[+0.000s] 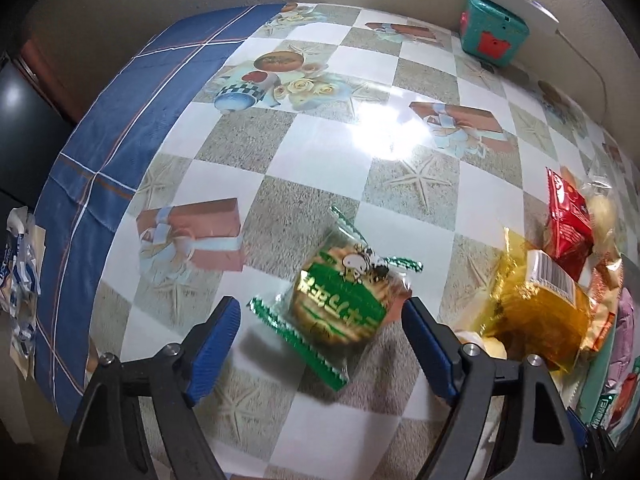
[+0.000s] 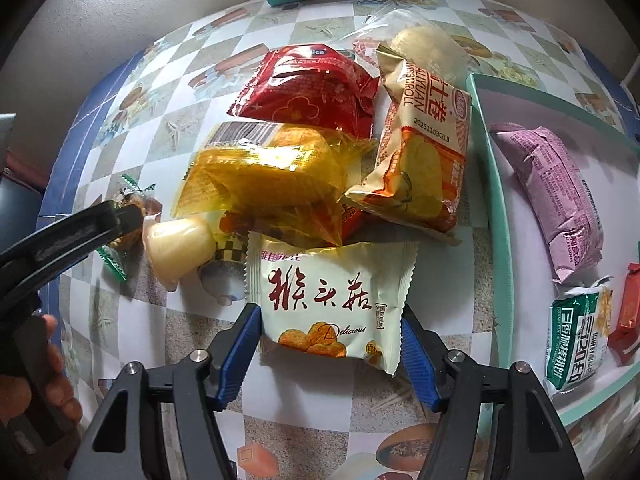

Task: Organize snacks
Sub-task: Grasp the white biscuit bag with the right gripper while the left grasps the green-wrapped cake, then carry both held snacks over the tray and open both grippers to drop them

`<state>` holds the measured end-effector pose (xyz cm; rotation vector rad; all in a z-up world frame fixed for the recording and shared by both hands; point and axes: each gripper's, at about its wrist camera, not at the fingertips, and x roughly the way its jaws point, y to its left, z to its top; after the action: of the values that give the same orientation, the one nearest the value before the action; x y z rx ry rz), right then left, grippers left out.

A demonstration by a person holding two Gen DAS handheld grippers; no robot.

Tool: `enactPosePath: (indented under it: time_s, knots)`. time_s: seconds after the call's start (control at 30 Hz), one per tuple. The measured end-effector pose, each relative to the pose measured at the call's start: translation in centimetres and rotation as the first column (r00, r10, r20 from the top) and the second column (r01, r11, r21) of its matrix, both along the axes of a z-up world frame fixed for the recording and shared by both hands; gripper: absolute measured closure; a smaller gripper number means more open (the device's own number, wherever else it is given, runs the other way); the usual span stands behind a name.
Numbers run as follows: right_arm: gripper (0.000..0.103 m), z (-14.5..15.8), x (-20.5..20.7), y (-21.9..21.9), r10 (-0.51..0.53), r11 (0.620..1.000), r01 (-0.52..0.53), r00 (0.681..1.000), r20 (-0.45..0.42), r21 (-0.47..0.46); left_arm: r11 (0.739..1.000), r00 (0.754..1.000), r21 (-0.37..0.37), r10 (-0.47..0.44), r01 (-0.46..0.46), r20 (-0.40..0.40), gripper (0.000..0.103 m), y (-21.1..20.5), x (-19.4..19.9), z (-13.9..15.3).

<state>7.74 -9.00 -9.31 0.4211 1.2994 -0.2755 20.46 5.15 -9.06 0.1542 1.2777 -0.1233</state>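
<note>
A green cookie packet (image 1: 340, 300) lies tilted on the checkered tablecloth between the jaws of my left gripper (image 1: 322, 304). The right pad (image 1: 428, 344) touches its edge, but a small gap shows at the left pad (image 1: 216, 344), so this gripper is open. In the right wrist view my right gripper (image 2: 330, 314) is shut on a cream packet (image 2: 328, 300) with red characters, both blue pads against its sides. Behind it is a snack pile: a yellow packet (image 2: 264, 172), a red packet (image 2: 308, 88), an orange egg-roll packet (image 2: 424, 152) and a jelly cup (image 2: 180, 248).
A teal tray (image 2: 500, 200) on the right holds a purple packet (image 2: 556, 196), a green-white packet (image 2: 576, 340) and a small red one (image 2: 628, 312). A teal box (image 1: 492, 28) stands by the far wall. A blue cloth (image 1: 120, 128) covers the table's left edge. A person's hand (image 2: 52, 364) holds the left gripper.
</note>
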Motion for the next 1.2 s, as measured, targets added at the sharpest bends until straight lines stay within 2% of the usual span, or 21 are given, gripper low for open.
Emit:
enactPosePath:
  time_s: [0.33,0.43,0.73,0.93,1.07,1.2]
  knots:
    - [0.033,-0.2,0.6,0.3,0.011,1.0,-0.012,1.0,-0.007,-0.007,1.0,1.0,-0.021,0.02,-0.02,0.003,0.036,0.1,0.6,-0.4]
    - [0.033,-0.2,0.5,0.4,0.014,1.0,-0.014,1.0,-0.005,-0.003,0.999,1.0,-0.031,0.026,-0.026,0.005,0.045,0.4,0.7,-0.4]
    - [0.033,0.2,-0.1,0.3,0.025,1.0,-0.025,1.0,0.002,0.012,0.998,0.999,-0.052,0.037,-0.038,-0.022,0.046,1.3,-0.8,-0.5]
    - [0.033,0.8,-0.8,-0.2,0.021,0.999,-0.021,1.0,0.012,0.025,0.988,0.994,-0.123,0.08,-0.088,-0.07,0.046,3.3,-1.1,-0.7]
    - [0.033,1.0,-1.6,-0.5,0.028,0.999,-0.028,1.0,0.012,0.036,0.993,0.995,-0.088,0.072,-0.078,-0.066,0.046,3.2,-2.1,-0.9]
    - [0.033,1.5,-2.1,-0.6,0.03,0.998,-0.031,0.999,0.022,0.045,0.999,0.998,-0.011,0.044,-0.045,-0.038,0.046,1.9,-2.7,-1.2]
